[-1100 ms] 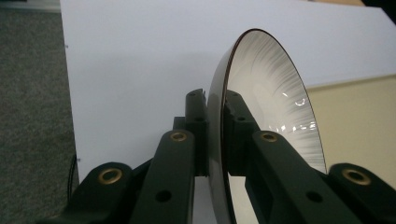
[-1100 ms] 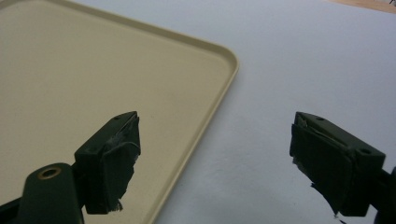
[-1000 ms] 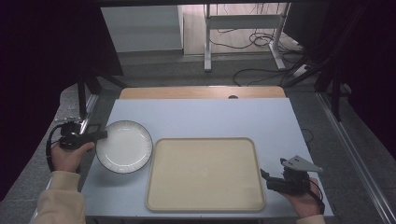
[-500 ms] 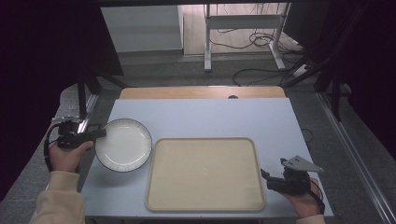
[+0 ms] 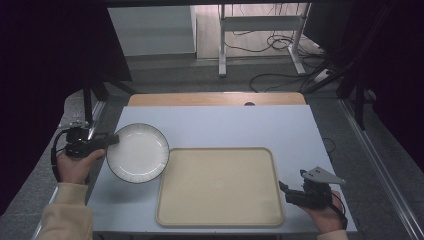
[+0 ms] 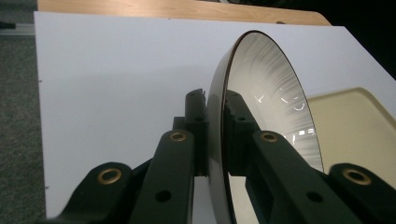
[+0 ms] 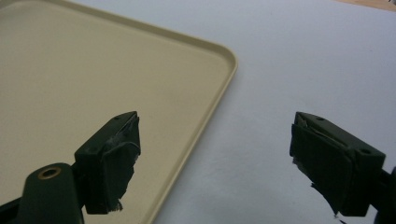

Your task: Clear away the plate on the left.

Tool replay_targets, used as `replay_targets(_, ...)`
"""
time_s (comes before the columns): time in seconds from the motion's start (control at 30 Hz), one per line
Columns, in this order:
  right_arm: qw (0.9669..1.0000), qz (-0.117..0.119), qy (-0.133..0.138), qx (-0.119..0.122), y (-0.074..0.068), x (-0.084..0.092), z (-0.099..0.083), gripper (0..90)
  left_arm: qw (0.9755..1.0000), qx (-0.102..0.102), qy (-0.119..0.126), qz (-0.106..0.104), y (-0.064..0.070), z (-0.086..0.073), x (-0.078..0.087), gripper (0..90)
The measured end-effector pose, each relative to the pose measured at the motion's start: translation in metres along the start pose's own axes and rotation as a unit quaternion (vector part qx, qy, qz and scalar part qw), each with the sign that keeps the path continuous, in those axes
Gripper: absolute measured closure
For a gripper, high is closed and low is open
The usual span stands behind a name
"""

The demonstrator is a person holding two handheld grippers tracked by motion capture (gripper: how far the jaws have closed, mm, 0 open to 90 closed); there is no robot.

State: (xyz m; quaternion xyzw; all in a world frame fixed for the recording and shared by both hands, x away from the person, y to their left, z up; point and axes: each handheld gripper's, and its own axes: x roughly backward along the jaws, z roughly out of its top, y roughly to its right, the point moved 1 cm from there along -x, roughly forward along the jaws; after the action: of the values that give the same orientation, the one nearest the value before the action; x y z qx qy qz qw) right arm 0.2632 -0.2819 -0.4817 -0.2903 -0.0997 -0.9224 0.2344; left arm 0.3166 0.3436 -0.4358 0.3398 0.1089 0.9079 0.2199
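Tray (image 5: 220,186) lies bare at the table's (image 5: 225,125) near edge, right tongs (image 5: 286,190) wide beside it. Farther left, the left tongs (image 5: 111,140) pinch the plate's (image 5: 138,152) rim; it has tilted up since earlier, likely bound for the tray.

Left tool (image 5: 107,141) clamped tight, reaching level — right tool (image 7: 215,163) resting with jaws spread wide.

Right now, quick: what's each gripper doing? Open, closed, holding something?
Left gripper: closed on the rim of the plate.
Right gripper: open, holding nothing, by the tray.
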Motion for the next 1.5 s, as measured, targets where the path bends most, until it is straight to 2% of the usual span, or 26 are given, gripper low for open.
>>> replay_targets(0.1, 1.0, 0.0, -0.001, 0.0, 0.0, 0.0, 0.0, 16.8, 0.9999, -0.011, -0.004, -0.005, 0.009, 0.002, -0.004, 83.0)
replay_targets(0.67, 1.0, 0.0, -0.001, 0.003, 0.0, 0.0, 0.0, 16.7, 0.999, -0.031, -0.005, -0.032, 0.035, 0.006, -0.015, 83.1)
replay_targets(0.8, 1.0, -0.001, -0.002, 0.002, 0.0, 0.0, 0.0, 16.7, 0.9982, -0.049, -0.006, -0.033, 0.045, 0.007, -0.018, 82.9)
replay_targets(1.0, 1.0, -0.002, -0.002, 0.001, 0.0, 0.0, 0.0, 16.8, 0.9972, -0.053, -0.01, -0.052, 0.058, 0.007, -0.027, 83.1)
replay_targets(1.27, 1.0, -0.001, -0.001, -0.001, 0.001, 0.0, 0.0, 16.8, 0.9954, -0.07, -0.018, -0.064, 0.075, 0.007, -0.039, 83.0)
replay_targets(1.5, 1.0, 0.0, 0.0, -0.001, 0.001, 0.0, 0.0, 16.8, 0.994, -0.074, -0.018, -0.078, 0.086, 0.008, -0.045, 83.0)
